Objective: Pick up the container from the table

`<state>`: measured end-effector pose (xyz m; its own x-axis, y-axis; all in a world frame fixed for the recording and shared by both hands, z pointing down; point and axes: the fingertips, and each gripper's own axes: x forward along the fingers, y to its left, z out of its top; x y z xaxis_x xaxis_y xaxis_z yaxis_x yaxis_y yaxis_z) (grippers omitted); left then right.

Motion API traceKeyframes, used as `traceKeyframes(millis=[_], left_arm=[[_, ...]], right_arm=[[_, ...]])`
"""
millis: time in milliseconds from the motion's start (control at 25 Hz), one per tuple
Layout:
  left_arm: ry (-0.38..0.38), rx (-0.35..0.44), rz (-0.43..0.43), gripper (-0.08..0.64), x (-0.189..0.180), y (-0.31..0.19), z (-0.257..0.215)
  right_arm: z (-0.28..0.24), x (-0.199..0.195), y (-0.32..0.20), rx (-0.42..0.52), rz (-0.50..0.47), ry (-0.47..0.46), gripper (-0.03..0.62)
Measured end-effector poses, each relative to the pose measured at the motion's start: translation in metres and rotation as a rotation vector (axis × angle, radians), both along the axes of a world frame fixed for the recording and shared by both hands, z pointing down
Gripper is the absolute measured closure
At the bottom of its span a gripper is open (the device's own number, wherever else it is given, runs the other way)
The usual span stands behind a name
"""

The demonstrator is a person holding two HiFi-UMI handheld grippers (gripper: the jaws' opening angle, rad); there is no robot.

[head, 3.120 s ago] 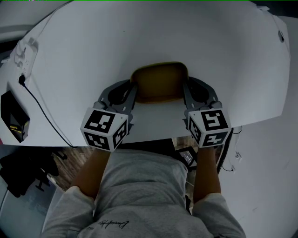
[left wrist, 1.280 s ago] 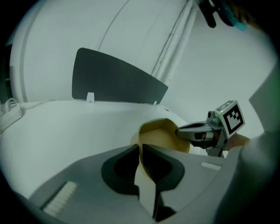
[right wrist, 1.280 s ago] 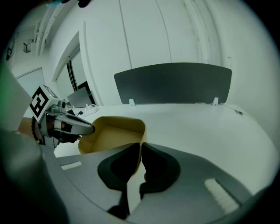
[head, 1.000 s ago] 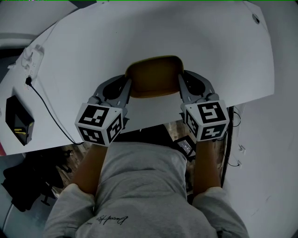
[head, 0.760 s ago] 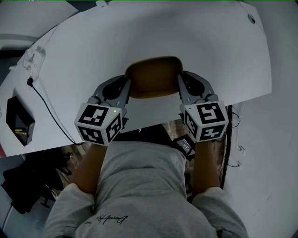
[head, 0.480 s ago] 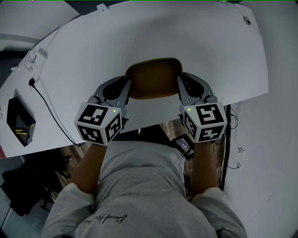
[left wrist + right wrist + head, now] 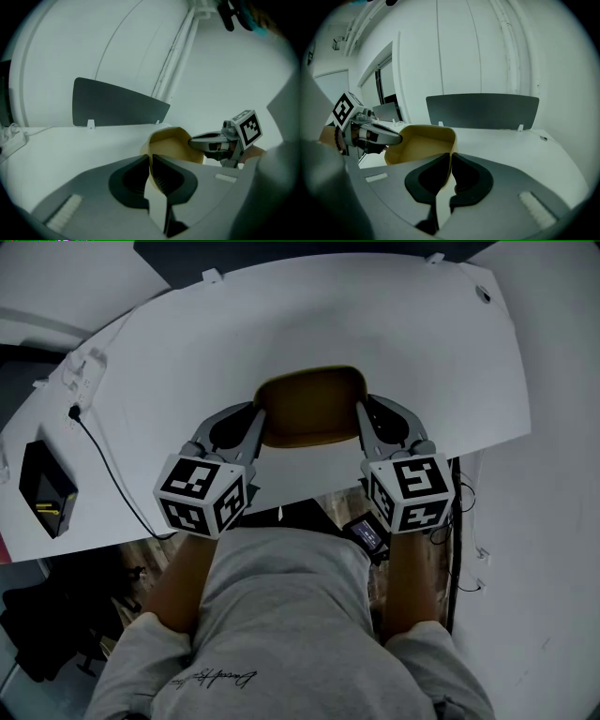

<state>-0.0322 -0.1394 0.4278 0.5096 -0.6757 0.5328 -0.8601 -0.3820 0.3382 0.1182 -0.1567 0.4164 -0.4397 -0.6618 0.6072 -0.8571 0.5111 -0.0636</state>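
The container (image 7: 311, 407) is a tan, open, rounded-rectangle tub held over the near edge of the white table (image 7: 187, 352). My left gripper (image 7: 258, 420) is shut on its left wall, and my right gripper (image 7: 362, 418) is shut on its right wall. In the left gripper view the thin wall runs between the closed jaws of the left gripper (image 7: 151, 161), with the container (image 7: 176, 143) beyond and the right gripper (image 7: 206, 140) clamped on the far side. The right gripper view mirrors this: the right gripper (image 7: 451, 161) pinches the rim of the container (image 7: 422, 143), and the left gripper (image 7: 389, 137) is opposite.
A black box (image 7: 49, 488) with a cable (image 7: 103, 460) lies at the table's left. A dark upright panel (image 7: 117, 105) stands along the far edge. The person's torso (image 7: 281, 615) is right behind the grippers. A small device (image 7: 366, 532) sits below the table edge.
Both grippers have risen together with the container between them, lifting it off the table. The grips look the same.
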Motion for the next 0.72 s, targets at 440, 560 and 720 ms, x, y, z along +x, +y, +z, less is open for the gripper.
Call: traceKeyframes(millis=[440,560,720], left_arm=[[0.015,0.031,-0.013,0.535,-0.004,0.003,-0.023],[0.008,0.038,-0.01,0.535,-0.006,0.006,-0.027],[0.007,0.05,-0.008,0.535,-0.008,0.01,-0.034]], right_arm=[[-0.024,-0.004,0.002,0.032,-0.01,-0.01,0.56],[-0.027,-0.006,0.003,0.033,-0.01,-0.015,0.56],[-0.033,-0.008,0.007,0.044,-0.015,-0.012,0.56]])
